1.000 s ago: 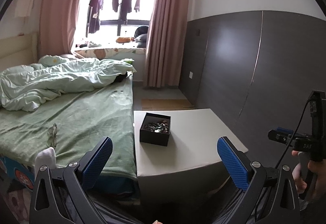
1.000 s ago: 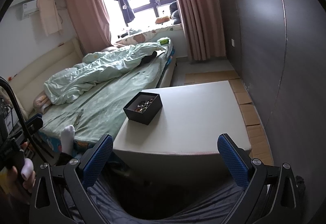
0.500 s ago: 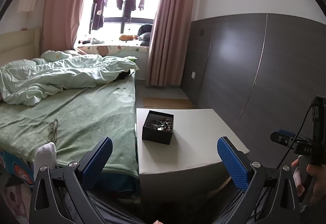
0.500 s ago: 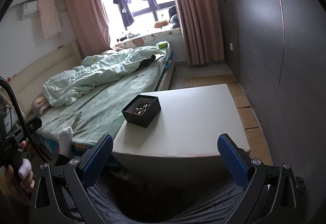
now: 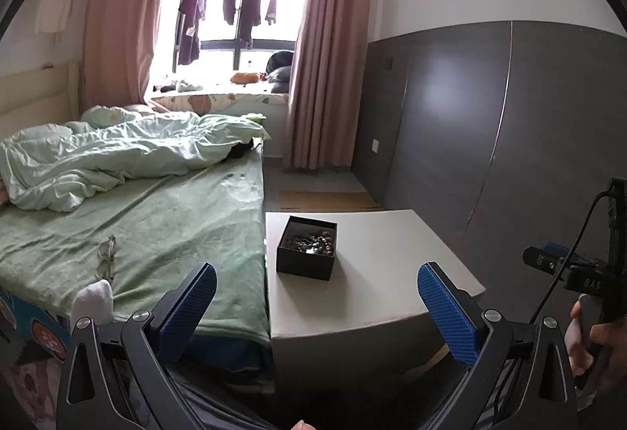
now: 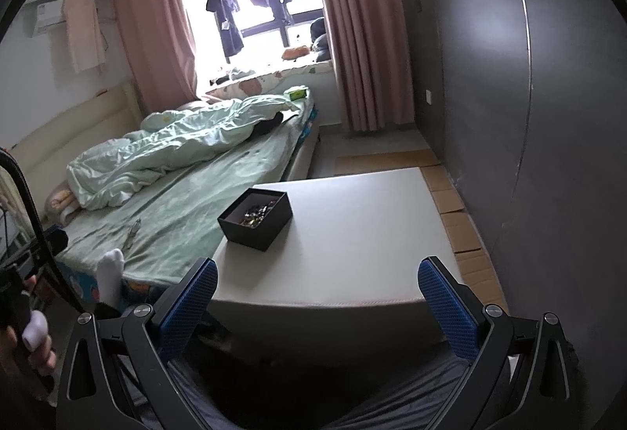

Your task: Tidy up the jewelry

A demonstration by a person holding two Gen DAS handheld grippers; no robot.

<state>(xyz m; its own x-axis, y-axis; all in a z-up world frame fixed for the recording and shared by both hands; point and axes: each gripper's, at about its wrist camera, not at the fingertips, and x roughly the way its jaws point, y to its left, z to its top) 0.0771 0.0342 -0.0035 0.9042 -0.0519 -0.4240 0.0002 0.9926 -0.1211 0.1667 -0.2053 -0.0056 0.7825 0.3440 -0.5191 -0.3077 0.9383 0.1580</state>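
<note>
Your left claw [image 5: 315, 300] is spread wide and holds nothing; your right claw [image 6: 317, 297] is spread just as wide, also bare. Both hang short of the near edge of the pale surface [image 6: 364, 234]. Farther on, the open black box [image 5: 307, 248] of jewelry [image 5: 311, 243] sits toward the surface's left side, near the green bed [image 5: 156, 226]. A pair of glasses [image 5: 106, 261] lies on the bed.

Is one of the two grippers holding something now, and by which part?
Nothing is held: left gripper and right gripper are both open, short of the black box.
</note>
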